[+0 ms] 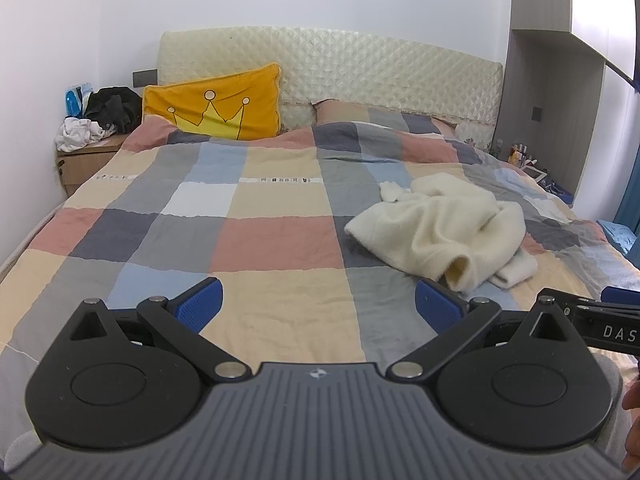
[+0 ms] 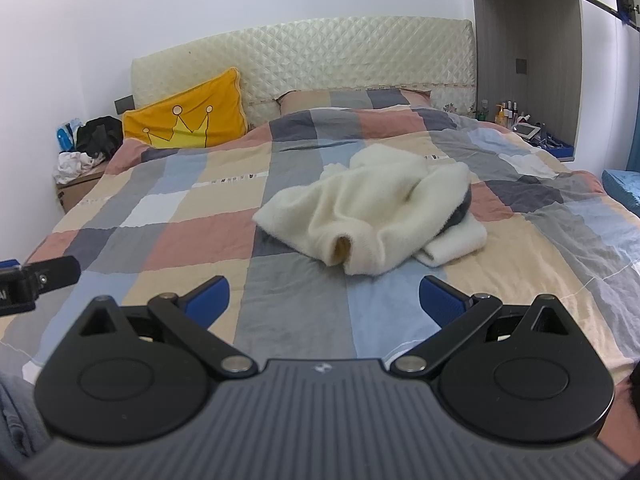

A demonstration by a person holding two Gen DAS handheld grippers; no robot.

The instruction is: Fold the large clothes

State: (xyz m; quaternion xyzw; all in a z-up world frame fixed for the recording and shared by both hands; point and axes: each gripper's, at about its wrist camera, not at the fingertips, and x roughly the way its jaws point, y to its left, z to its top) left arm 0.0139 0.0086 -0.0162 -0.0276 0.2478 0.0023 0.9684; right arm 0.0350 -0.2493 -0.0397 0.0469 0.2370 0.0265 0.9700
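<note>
On checked bedspread (image 2: 192,236): crumpled cream garment (image 2: 372,212), w/ headboard (image 2: 320,56) behind.

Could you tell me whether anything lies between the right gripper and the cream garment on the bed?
Nothing visible does. Between the open right gripper and the crumpled cream garment lies only bare checked bedspread; the yellow crown pillow sits far back by the headboard.

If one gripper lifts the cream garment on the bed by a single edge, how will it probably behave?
The cream garment lies crumpled in soft, rounded folds on the checked quilt, so it will probably hang limp rather than keep its shape. Its fleecy, thick surface suggests the pads will grip without slipping. It looks bulky, so one edge alone would likely leave most of it dragging.
</note>
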